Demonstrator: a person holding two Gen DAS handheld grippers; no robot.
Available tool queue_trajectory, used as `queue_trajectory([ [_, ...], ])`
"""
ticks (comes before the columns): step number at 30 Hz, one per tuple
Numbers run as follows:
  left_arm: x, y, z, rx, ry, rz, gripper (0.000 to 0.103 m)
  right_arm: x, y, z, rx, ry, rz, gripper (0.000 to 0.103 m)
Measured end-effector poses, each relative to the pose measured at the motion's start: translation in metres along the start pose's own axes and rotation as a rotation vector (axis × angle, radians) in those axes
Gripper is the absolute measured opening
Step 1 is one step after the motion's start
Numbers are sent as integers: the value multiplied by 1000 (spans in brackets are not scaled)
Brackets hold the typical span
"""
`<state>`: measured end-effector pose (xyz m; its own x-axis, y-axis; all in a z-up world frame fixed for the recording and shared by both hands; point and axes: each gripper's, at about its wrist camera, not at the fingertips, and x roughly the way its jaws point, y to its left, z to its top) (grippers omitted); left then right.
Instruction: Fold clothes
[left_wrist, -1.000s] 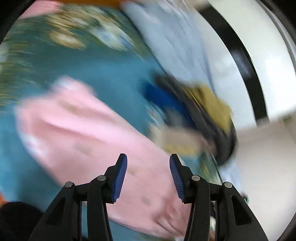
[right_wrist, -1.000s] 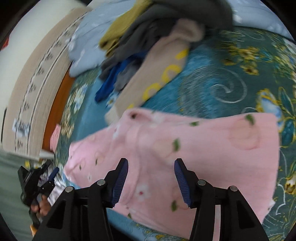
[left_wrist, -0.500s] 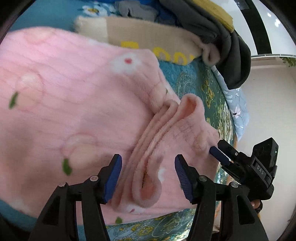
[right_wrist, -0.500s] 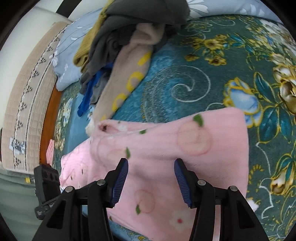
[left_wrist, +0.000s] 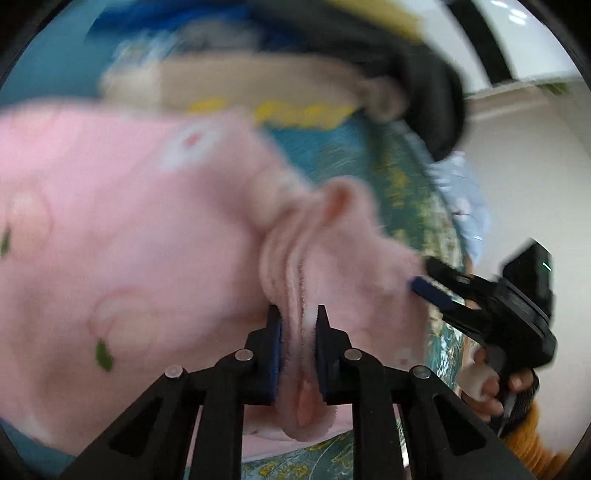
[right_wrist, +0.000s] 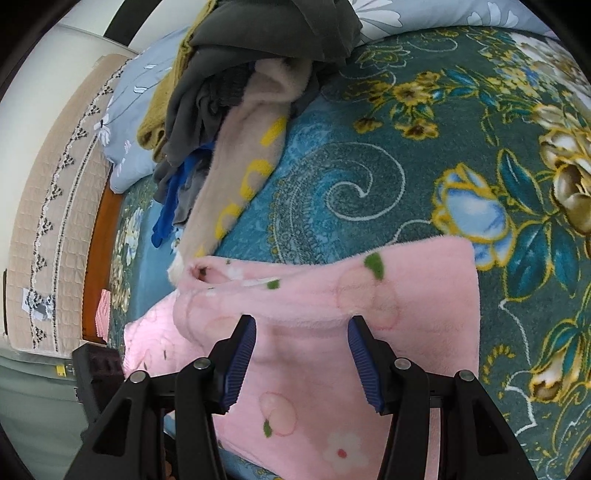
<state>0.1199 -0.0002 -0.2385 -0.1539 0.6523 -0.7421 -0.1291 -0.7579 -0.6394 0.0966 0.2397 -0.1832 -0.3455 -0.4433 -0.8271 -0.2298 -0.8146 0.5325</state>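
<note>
A fluffy pink garment (left_wrist: 147, 240) with peach and flower prints lies on the teal floral bedspread (right_wrist: 369, 147). My left gripper (left_wrist: 298, 314) is closing, and its blue pads press on a bunched, ridged fold at the garment's near edge. In the right wrist view my right gripper (right_wrist: 301, 325) stands open just over the pink garment (right_wrist: 406, 295), its fingers astride a raised crease without pinching it. The left wrist view shows the right gripper (left_wrist: 424, 275) at the garment's right edge, held by a hand (left_wrist: 495, 387) in an orange sleeve.
A heap of dark grey, mustard and blue clothes (right_wrist: 258, 74) sits at the far end of the bed. A beige garment with yellow rings (right_wrist: 240, 166) trails from it toward the pink one. A pale blue pillow (right_wrist: 136, 110) and the wooden bed edge (right_wrist: 99, 240) lie to the left.
My left gripper swung in over the pink garment's bunched fold and closed its jaws onto it. The right gripper drifted slightly closer over the garment and stayed open.
</note>
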Motion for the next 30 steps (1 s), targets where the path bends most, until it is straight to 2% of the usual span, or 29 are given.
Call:
queue_trajectory([
  [2,-28,-20,-1,92,-115,-43,14,-5,3,2,-7,-15,25,56],
  [5,-69,-28,-6,173,-241,-44,14,-21,11,4,-25,-52,101,56],
  [6,-71,-20,-7,148,-235,-4,14,-25,15,4,-43,-57,118,56],
  [8,-62,11,-8,4,-171,98,15,-26,23,4,-85,-47,114,56],
  [11,-38,78,-11,-330,-43,95,15,-13,27,0,-126,8,50,56],
  [14,-40,109,-20,-507,-60,-8,16,-4,22,-6,-118,43,22,56],
  [17,-40,100,-18,-477,-57,-17,16,-2,11,-9,-109,55,-15,56],
  [20,-34,88,-17,-439,3,-9,16,2,-4,-7,-95,62,-96,56],
  [22,-31,88,-14,-433,17,-1,16,1,-15,-5,-67,55,-127,56],
  [24,-32,91,-18,-443,16,-9,16,-3,-22,-5,-36,46,-138,56],
  [27,-35,102,-25,-464,25,-27,16,-11,-11,-12,-69,49,-132,56],
  [30,-29,102,-21,-467,31,-28,16,-7,11,-33,-166,125,-91,56],
])
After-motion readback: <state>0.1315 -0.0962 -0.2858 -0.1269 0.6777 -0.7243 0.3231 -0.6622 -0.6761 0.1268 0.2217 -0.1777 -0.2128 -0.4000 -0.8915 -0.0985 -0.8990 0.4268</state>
